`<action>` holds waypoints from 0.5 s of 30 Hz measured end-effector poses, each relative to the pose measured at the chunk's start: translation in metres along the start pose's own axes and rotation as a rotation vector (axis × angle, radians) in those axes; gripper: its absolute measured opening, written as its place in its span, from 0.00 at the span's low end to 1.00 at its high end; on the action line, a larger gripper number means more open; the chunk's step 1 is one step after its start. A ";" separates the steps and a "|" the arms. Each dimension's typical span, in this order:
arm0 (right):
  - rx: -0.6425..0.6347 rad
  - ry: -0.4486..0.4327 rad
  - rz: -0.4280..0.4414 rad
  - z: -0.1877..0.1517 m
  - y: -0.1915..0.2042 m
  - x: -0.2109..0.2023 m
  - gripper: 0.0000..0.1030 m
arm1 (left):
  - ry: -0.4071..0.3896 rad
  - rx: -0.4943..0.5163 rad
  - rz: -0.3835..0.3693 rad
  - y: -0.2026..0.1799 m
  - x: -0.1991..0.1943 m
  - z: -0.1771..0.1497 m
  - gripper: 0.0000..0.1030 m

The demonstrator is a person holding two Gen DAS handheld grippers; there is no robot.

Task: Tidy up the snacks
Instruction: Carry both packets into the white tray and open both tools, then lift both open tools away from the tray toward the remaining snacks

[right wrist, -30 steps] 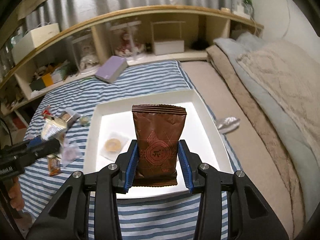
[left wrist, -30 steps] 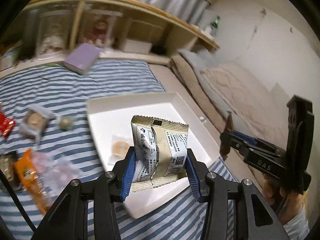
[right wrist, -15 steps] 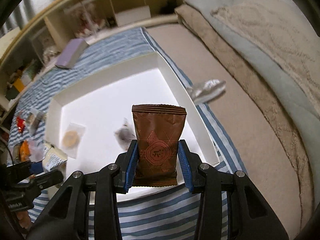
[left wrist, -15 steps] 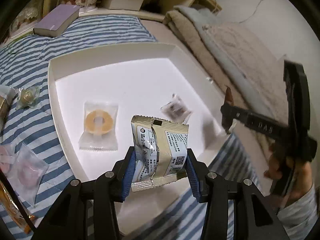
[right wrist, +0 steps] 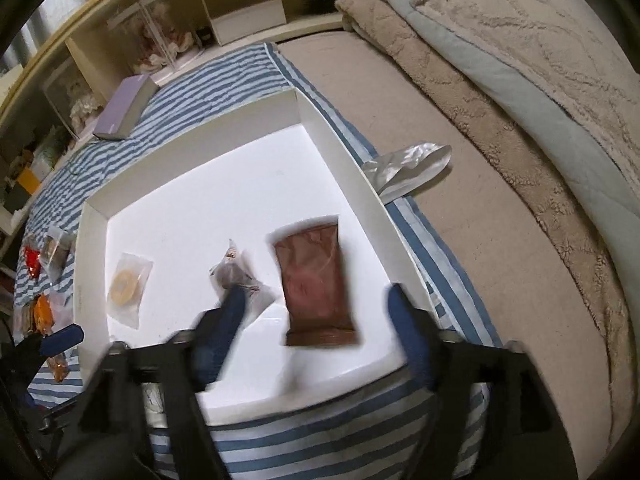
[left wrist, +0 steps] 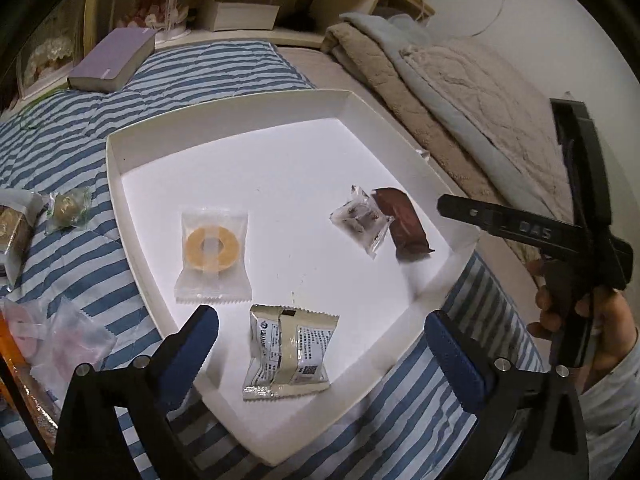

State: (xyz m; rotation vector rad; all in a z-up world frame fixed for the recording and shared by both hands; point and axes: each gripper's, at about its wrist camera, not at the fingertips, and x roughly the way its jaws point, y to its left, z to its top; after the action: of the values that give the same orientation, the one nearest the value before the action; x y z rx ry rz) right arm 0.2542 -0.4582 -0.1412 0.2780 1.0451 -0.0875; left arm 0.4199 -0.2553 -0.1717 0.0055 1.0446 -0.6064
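Observation:
A white tray (left wrist: 224, 128) lies on the striped blanket. My left gripper (left wrist: 320, 344) is open above the tray's near edge; a gold snack packet (left wrist: 286, 354) lies in the tray between its fingers. My right gripper (right wrist: 316, 312) is open over the tray (right wrist: 192, 152), and a brown packet (right wrist: 316, 280) lies in it, also seen in the left wrist view (left wrist: 404, 224). A clear packet with a ring biscuit (left wrist: 212, 254) and a small clear packet of dark pieces (left wrist: 362, 218) also lie in the tray. The right gripper shows in the left wrist view (left wrist: 444, 205).
Loose snacks lie on the blanket left of the tray: a green-wrapped sweet (left wrist: 68, 210), pink clear packets (left wrist: 60, 336), an orange packet (right wrist: 44, 312). A purple book (left wrist: 114, 58) lies near the shelf. A silver wrapper (right wrist: 408, 168) lies right of the tray. Folded blankets (right wrist: 520, 80) lie right.
Both grippers have opened. The gold packet has dropped from the left gripper into the tray and the brown packet from the right gripper into the tray.

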 end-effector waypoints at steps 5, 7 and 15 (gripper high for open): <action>-0.032 -0.012 0.007 -0.014 0.006 -0.015 1.00 | -0.012 0.012 0.010 -0.013 -0.031 -0.032 1.00; -0.046 -0.006 0.005 -0.021 0.008 -0.020 1.00 | -0.020 0.014 0.013 -0.017 -0.040 -0.037 1.00; -0.067 -0.051 -0.008 -0.040 0.016 -0.049 1.00 | -0.072 0.003 0.029 -0.022 -0.076 -0.049 1.00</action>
State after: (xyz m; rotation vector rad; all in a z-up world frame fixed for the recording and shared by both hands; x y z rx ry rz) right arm 0.1991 -0.4351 -0.1146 0.2105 0.9961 -0.0662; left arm 0.3430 -0.2246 -0.1297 0.0017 0.9728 -0.5782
